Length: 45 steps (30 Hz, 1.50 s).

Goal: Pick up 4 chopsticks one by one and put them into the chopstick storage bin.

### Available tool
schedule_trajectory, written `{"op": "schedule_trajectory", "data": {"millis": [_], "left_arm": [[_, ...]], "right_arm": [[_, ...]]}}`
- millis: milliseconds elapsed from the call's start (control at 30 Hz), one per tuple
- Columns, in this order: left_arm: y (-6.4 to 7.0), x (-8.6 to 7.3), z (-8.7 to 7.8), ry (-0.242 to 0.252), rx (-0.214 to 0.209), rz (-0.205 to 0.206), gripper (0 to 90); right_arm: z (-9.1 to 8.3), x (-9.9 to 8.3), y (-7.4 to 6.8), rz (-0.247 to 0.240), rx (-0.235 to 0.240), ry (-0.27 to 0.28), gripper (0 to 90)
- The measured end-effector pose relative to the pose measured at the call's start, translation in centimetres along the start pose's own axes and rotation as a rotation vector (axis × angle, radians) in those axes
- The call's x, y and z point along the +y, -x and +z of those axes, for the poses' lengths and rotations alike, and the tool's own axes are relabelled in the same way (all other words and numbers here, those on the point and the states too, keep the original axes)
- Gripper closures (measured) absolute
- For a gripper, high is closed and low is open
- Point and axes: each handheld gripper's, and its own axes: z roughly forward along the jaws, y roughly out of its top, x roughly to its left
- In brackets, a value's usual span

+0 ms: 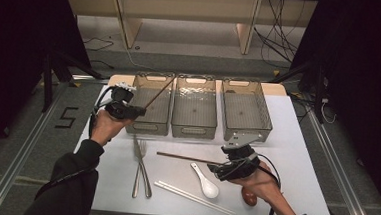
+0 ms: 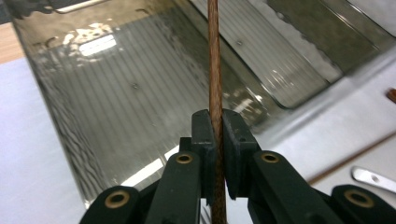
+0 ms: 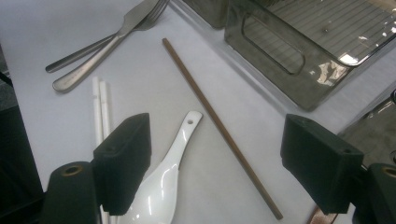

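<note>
My left gripper (image 1: 139,110) (image 2: 215,135) is shut on a brown chopstick (image 1: 159,93) (image 2: 215,65). The stick slants up over the left clear bin (image 1: 149,127) (image 2: 116,93). A second brown chopstick (image 1: 188,158) (image 3: 219,126) lies flat on the white table (image 1: 286,143). My right gripper (image 1: 222,168) (image 3: 219,154) hovers open over its right end, with a jaw on each side of the stick and not touching it.
Middle bin (image 1: 193,130) and right bin (image 1: 244,133) (image 3: 280,60) stand at the back. A white spoon (image 1: 207,183) (image 3: 163,182), white chopsticks (image 1: 193,197) (image 3: 100,105) and steel cutlery (image 1: 142,169) (image 3: 102,46) lie in front. A brown rounded object (image 1: 248,196) sits under the right hand.
</note>
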Motion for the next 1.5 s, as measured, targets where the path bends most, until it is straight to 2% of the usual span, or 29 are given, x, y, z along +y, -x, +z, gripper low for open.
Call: {"op": "schedule_trajectory", "data": {"millis": [200, 500, 733, 967, 1033, 1167, 1267, 1367, 1500], "left_arm": [[-1.5, 0.6, 1.2, -0.018, 0.028, -0.027, 84.0], [-3.0, 1.3, 2.7, -0.029, 0.062, -0.059, 83.9], [-3.9, 1.1, 3.7, -0.049, 0.084, -0.09, 83.6], [-4.3, 0.9, 4.5, -0.053, 0.116, -0.101, 82.1], [-4.4, 0.8, 4.7, -0.055, 0.116, -0.118, 70.7], [-4.5, 0.6, 4.2, -0.023, 0.105, -0.14, 55.2], [-4.0, 0.4, 3.4, -0.009, 0.083, -0.122, 47.5], [-3.2, 0.2, 2.2, 0.004, 0.041, -0.1, 39.8], [-1.9, -0.2, 0.5, 0.029, -0.012, -0.075, 30.5]], "right_arm": [[0.0, 0.0, 0.0, 0.004, 0.004, -0.001, 25.3], [0.0, 0.0, -0.1, 0.003, 0.014, -0.002, 24.8], [0.0, 0.0, 0.0, 0.002, 0.014, -0.004, 24.8], [0.1, 0.0, 0.0, 0.002, 0.018, -0.007, 24.8], [0.1, 0.0, 0.0, 0.003, 0.021, -0.007, 24.9], [0.1, 0.0, 0.1, 0.004, 0.023, -0.009, 24.9], [0.1, 0.2, 0.1, 0.005, 0.017, -0.01, 24.9], [0.1, 0.3, 0.3, 0.0, 0.012, -0.017, 24.9], [0.3, 0.8, 1.1, -0.014, 0.012, -0.054, 25.5]]}}
